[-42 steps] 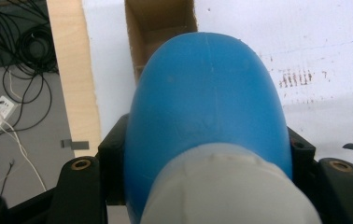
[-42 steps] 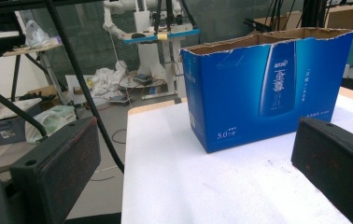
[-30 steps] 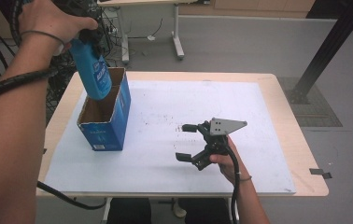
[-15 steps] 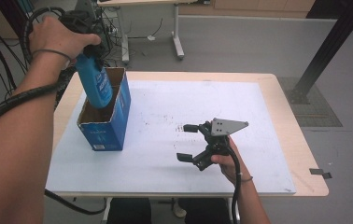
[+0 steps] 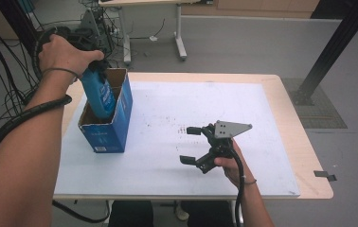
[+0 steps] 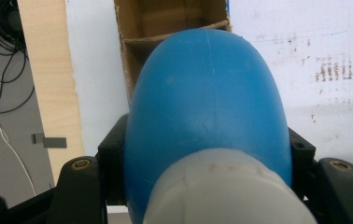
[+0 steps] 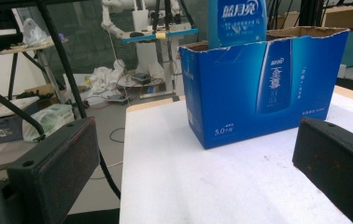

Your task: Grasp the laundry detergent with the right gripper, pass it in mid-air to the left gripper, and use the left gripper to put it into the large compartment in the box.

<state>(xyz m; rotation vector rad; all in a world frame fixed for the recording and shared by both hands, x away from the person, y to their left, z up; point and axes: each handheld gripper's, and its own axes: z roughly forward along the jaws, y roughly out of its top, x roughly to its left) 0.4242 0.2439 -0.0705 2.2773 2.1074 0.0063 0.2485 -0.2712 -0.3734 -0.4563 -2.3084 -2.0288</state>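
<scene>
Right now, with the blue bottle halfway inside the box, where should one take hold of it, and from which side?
Grip the blue bottle at its upper end, near the pale cap, coming from above. Its lower part already sits inside the open-topped blue carton, whose walls block a side approach. The left gripper holds it just so, jaws across the narrower shoulders.

bottle [image 5: 99,94]: blue | box [image 5: 113,125]: blue, brown inside | tabletop [image 5: 177,137]: white
</scene>
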